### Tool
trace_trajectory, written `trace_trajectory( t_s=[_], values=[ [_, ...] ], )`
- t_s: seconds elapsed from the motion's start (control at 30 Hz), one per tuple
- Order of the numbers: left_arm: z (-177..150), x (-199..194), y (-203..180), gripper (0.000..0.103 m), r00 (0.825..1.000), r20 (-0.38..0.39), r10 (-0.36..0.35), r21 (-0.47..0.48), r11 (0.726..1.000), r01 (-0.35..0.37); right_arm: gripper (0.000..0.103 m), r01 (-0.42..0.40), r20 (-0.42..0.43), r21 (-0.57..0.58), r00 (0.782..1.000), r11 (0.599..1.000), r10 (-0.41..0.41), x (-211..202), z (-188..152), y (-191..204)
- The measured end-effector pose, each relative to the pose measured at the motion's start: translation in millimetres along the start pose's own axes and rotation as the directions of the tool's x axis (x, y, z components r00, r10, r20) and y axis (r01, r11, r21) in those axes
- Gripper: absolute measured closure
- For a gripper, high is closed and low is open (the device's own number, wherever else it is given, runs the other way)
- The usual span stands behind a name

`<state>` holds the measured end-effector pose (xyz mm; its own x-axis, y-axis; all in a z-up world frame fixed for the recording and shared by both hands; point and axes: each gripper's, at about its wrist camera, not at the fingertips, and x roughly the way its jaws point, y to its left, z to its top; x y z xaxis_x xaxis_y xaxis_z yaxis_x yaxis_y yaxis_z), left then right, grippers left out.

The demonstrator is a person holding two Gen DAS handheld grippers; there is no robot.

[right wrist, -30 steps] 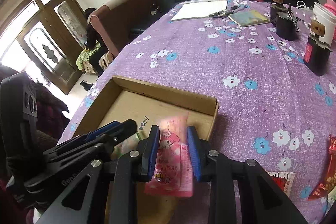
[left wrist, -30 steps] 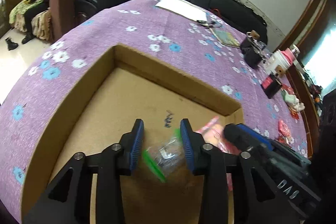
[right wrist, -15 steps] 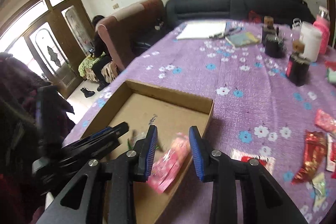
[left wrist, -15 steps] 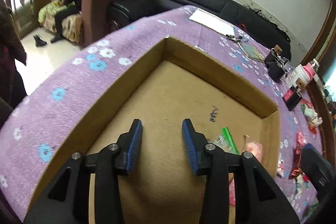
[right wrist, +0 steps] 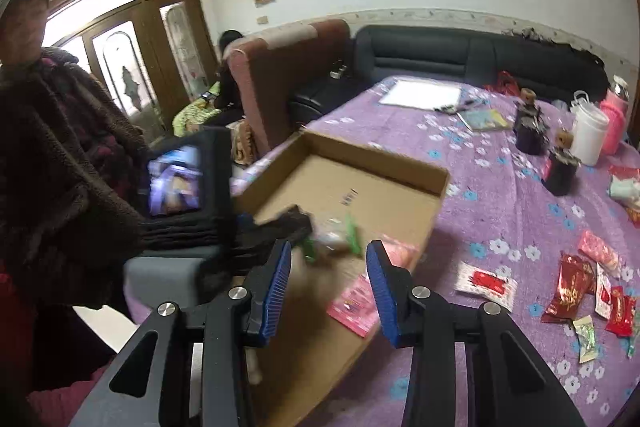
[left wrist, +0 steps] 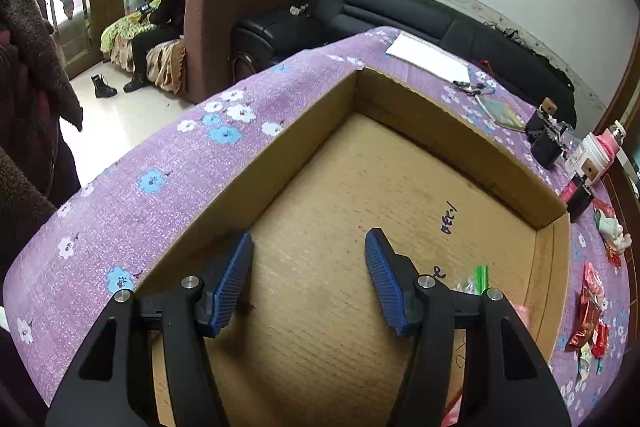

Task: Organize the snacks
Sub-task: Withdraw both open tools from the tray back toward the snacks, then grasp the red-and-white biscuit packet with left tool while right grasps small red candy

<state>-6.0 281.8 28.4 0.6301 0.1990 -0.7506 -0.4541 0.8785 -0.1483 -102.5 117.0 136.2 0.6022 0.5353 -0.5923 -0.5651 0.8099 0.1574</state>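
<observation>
A shallow cardboard box [left wrist: 460,131] [right wrist: 372,151] sits on the purple flowered tablecloth. My left gripper [left wrist: 308,279] is open and empty above the box floor. A clear snack bag with a green strip [left wrist: 476,279] [right wrist: 340,231] lies in the box near its right side. A pink snack packet [right wrist: 356,303] lies by the box's right wall. My right gripper [right wrist: 326,287] is open and empty above the box's near right part. Loose red and white snack packets [right wrist: 572,287] [left wrist: 588,319] lie on the cloth to the right.
Dark jars [right wrist: 560,167], a white container [right wrist: 588,131] and a pink bottle [right wrist: 614,115] stand at the back right. Paper [right wrist: 420,93] and a booklet [right wrist: 486,119] lie at the far end. A sofa and armchair stand behind. A person in a dark coat [right wrist: 52,155] stands left.
Both grippers have let go of their snacks, opened and pulled back and up from the box. The clear bag and the pink packet now lie in the box.
</observation>
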Motion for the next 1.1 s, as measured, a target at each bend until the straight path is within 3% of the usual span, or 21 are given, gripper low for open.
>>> trace_trajectory(
  t_s=[0.13,0.3,0.5,0.6,0.77,0.8,0.87,1.0,1.1],
  values=[
    [1.3,7.8,0.6,0.045,0.999,-0.038,0.002,-0.024,1.0,-0.003,0.043,-0.088,-0.008,-0.063,0.996,0.994,0.087,-9.7,6.5,24.7],
    [1.7,12.5,-0.6,0.045,0.998,-0.069,-0.005,-0.038,0.999,0.003,0.043,-0.053,0.01,-0.044,0.999,0.998,0.053,-17.2,7.0,19.4],
    [5.7,0.5,0.1,0.045,0.999,-0.034,-0.014,-0.059,0.998,0.013,0.043,-0.021,0.027,0.043,0.999,0.999,0.02,-29.7,10.6,-11.2],
    [6.5,-14.5,-4.1,0.045,0.999,0.011,0.045,-0.03,0.999,-0.045,0.041,-0.075,0.054,0.003,0.996,0.997,0.075,-38.4,13.9,0.7],
    [6.8,-47.3,-16.7,0.045,0.99,0.094,0.108,0.05,0.992,-0.113,0.041,-0.087,0.046,-0.034,0.995,0.996,0.088,-28.2,19.7,21.7],
    [6.7,-54.0,-18.0,0.043,0.989,0.106,0.099,0.062,0.992,-0.106,0.041,-0.079,0.066,-0.02,0.995,0.997,0.08,-31.4,21.3,17.3],
    [4.1,-71.6,-19.4,0.026,0.991,0.124,0.048,0.083,0.995,-0.058,0.041,-0.067,0.103,0.004,0.992,0.998,0.066,-43.4,21.0,5.2],
    [-4.6,-97.8,-28.9,0.024,0.987,0.117,-0.108,0.126,0.988,0.093,0.041,0.048,0.139,0.114,0.988,0.992,-0.063,-71.5,2.4,-59.9],
    [-17.0,-105.7,-52.1,0.024,0.978,0.087,-0.189,0.203,0.965,0.168,0.04,0.159,0.083,0.193,0.981,0.968,-0.177,-78.1,-25.5,-118.3]
  ],
)
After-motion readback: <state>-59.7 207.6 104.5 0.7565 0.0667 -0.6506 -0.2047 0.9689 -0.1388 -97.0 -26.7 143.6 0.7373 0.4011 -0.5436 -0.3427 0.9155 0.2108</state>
